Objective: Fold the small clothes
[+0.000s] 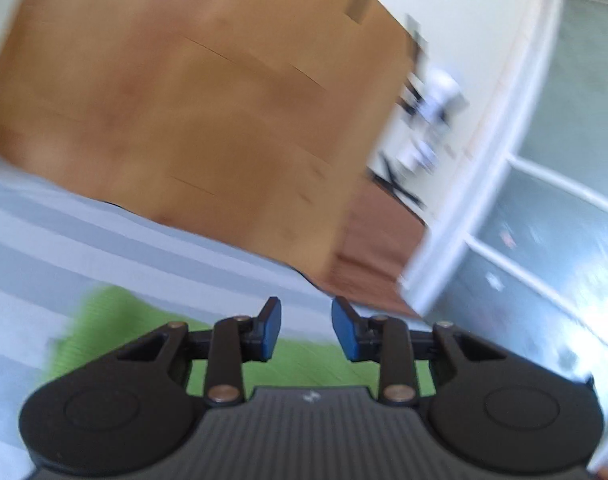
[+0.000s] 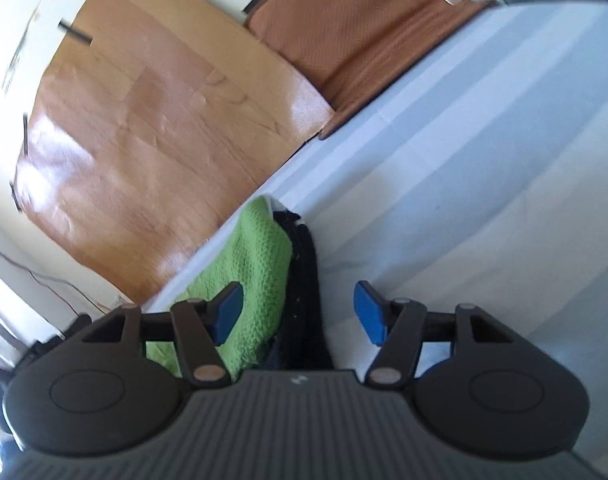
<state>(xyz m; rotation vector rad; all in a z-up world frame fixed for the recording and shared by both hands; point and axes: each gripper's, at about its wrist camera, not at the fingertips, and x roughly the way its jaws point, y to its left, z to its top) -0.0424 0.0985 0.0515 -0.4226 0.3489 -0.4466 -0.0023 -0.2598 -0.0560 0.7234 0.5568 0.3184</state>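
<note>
**Letting go clean, then moving to the next piece**

While the right hand-held gripper (image 2: 296, 312) stands with its jaws wide and nothing pinched between them, the green knitted cloth (image 2: 248, 280) lies folded on the striped bed sheet (image 2: 443, 200), close to the bed's edge, with a black garment (image 2: 304, 280) right against its side. The left blue pad sits over the green cloth and the gap between the jaws is over the black one; neither pad seems to press.

The left hand-held gripper (image 1: 305, 330) has its jaws narrow but parted, empty, with the same green cloth (image 1: 116, 320) blurred below it.

The step in hand looks like leaving the finished fold. Done well, that means backing the right jaws straight off without snagging the knit, so the fold keeps its shape. The black piece would then want a grasp at a free corner, not the middle. Working this near the edge, a careless drag could pull the stack off onto the wooden floor (image 2: 144, 120).
</note>
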